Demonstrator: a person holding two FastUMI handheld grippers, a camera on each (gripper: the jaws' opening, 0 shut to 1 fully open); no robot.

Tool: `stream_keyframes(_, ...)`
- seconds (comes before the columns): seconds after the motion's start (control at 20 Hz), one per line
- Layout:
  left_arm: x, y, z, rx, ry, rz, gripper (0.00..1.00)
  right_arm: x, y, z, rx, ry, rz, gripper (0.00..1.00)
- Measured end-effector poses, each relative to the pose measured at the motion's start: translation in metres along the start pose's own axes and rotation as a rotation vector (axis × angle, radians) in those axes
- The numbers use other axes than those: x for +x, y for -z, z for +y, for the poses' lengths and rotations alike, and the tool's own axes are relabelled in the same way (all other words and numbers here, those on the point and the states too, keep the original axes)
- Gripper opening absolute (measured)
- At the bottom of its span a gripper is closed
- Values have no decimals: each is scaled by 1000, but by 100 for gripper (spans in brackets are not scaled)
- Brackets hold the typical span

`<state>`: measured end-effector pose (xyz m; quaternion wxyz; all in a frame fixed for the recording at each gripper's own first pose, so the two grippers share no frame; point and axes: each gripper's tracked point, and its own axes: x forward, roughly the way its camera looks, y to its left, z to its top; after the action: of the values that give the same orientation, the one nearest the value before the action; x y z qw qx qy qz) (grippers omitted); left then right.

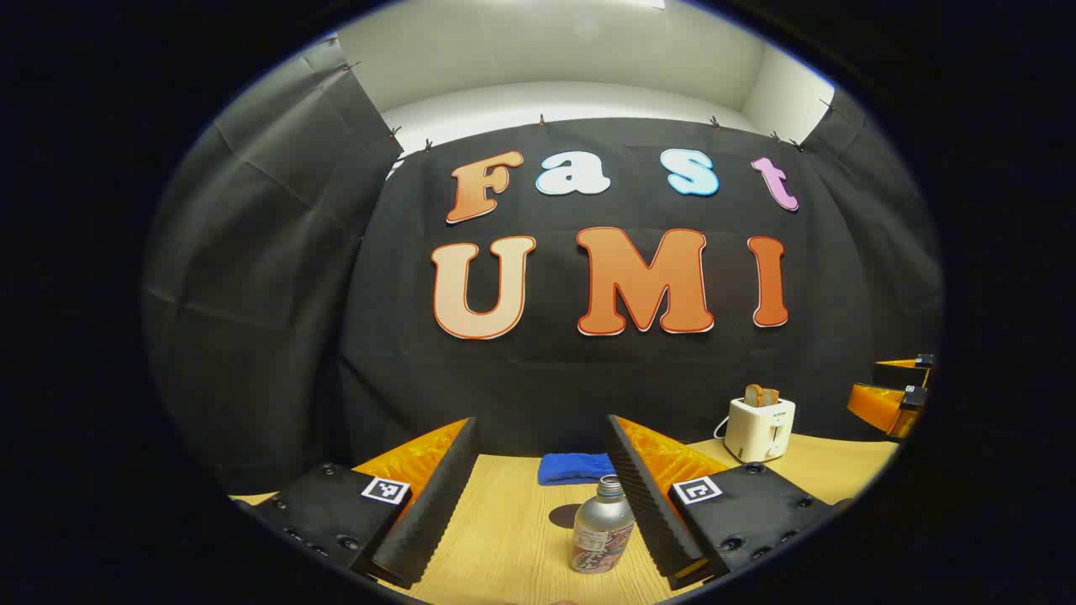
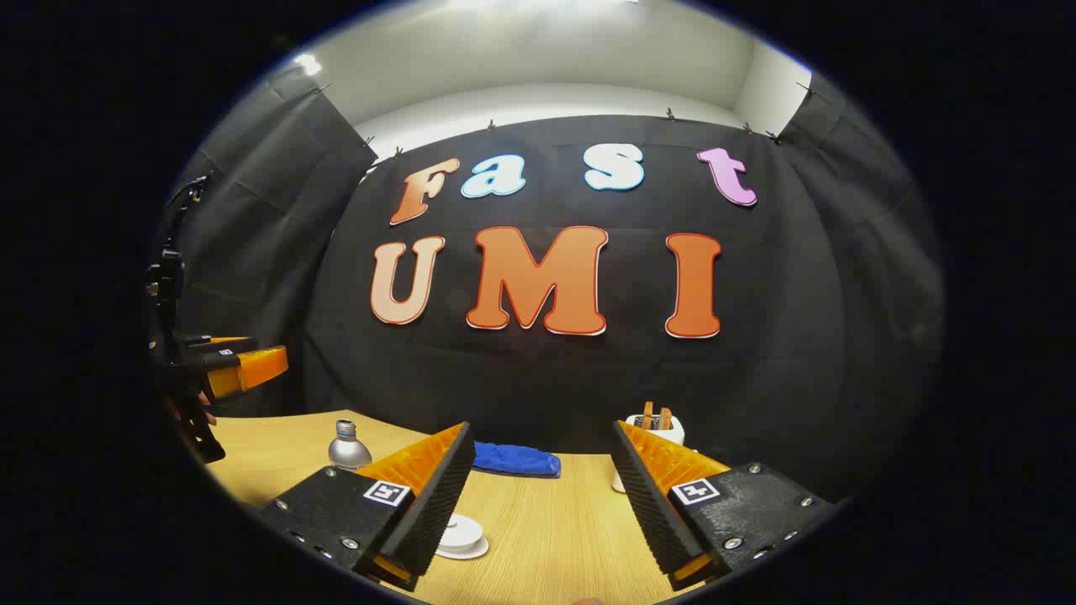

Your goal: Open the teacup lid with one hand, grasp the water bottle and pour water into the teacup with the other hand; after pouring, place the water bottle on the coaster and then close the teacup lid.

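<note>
In the left gripper view a silver water bottle (image 1: 602, 525) with a printed label stands upright on the wooden table (image 1: 513, 538). It lies ahead of my left gripper (image 1: 542, 433), which is open, and nearer its right-hand finger without touching it. A dark round patch (image 1: 566, 514) lies just left of the bottle; coaster or shadow, I cannot tell. In the right gripper view my right gripper (image 2: 540, 433) is open and holds nothing. A white lidded teacup (image 2: 462, 534) peeks out beside its left-hand finger, partly hidden. The bottle (image 2: 347, 447) stands farther left.
A folded blue cloth (image 1: 576, 467) (image 2: 514, 459) lies at the table's back edge by the wall. A white toaster (image 1: 759, 424) (image 2: 656, 430) with bread in it stands at the back right. Each view shows the other gripper off to the side (image 1: 891, 395) (image 2: 227, 365).
</note>
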<state>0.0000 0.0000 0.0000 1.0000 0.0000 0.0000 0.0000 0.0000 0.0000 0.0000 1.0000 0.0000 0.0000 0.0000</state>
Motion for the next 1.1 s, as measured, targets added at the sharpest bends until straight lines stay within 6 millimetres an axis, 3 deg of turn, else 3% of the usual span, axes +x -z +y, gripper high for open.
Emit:
stream_keyframes(0.2,2,3,1,6,-1,13,100,7,6,10,14,-31,14,97)
stream_keyframes(0.25,2,3,0,7,2,16,96,9,7,9,13,-30,17,97)
stream_keyframes(0.45,2,-3,1,10,-5,-4,96,13,9,10,10,-37,24,97)
stream_keyframes(0.6,1,-4,-4,13,9,-2,100,14,9,11,9,-47,23,97)
stream_keyframes(0.9,-1,-1,-7,37,18,4,96,17,10,19,19,-73,26,97)
stream_keyframes(1.1,-1,10,-8,45,20,24,96,23,28,27,6,-86,64,97)
